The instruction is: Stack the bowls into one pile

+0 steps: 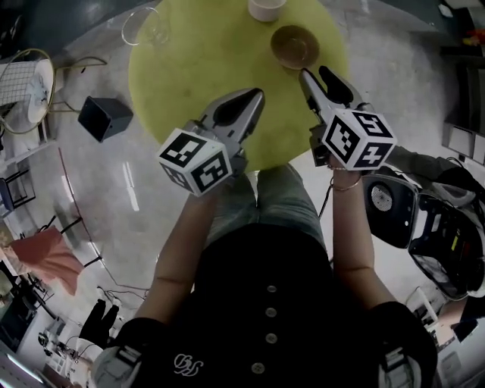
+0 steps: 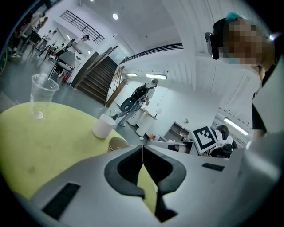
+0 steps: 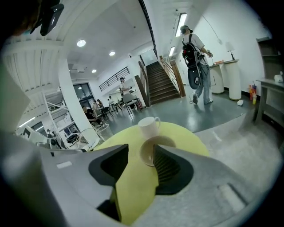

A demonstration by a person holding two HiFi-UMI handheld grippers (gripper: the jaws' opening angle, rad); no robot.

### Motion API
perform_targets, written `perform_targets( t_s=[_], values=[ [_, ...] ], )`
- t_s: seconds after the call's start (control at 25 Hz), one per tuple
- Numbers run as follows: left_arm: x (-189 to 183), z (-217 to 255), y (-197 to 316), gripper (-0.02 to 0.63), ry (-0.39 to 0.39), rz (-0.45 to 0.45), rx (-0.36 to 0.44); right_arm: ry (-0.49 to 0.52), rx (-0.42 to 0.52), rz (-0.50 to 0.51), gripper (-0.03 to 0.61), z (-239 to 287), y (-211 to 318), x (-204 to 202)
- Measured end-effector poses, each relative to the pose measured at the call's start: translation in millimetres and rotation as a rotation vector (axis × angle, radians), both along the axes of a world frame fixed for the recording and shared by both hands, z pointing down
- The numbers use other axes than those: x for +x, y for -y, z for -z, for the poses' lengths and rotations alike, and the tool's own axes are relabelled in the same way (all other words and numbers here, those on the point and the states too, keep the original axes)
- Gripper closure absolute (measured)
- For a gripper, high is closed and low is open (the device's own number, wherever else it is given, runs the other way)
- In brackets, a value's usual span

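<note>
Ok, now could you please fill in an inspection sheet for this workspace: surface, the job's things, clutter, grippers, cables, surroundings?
Surface: round yellow-green table, standing on a grey floor.
Job's things: one brown bowl near the far edge; no other bowl seen apart from it.
Clutter: white mug just behind the bowl; clear plastic cup at the far left edge.
Grippers: left gripper shut, nothing in it, above the table; right gripper open, nothing in it, pointing at the bowl from its near side.
Cables: thin cable on the floor at the left.
Surroundings: black box and wire rack on the floor; staircase and people beyond.
</note>
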State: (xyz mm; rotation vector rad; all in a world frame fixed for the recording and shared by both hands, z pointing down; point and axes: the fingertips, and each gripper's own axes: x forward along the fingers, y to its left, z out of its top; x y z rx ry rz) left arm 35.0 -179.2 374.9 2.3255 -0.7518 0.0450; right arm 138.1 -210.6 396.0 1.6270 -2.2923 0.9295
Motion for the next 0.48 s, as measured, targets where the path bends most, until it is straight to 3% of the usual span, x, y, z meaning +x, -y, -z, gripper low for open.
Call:
perform_targets(
  t_s=[0.24, 0.48],
  values=[
    [-27, 28, -25, 0.601, -0.026, -0.030, 0.071, 0.013, 0.060, -0.008, 0.416, 29, -37, -31],
    [-43, 52, -58, 0.601, -0.045, -0.072, 0.140, 0.020, 0.126, 0.005, 0.462, 57, -74, -59]
  ],
)
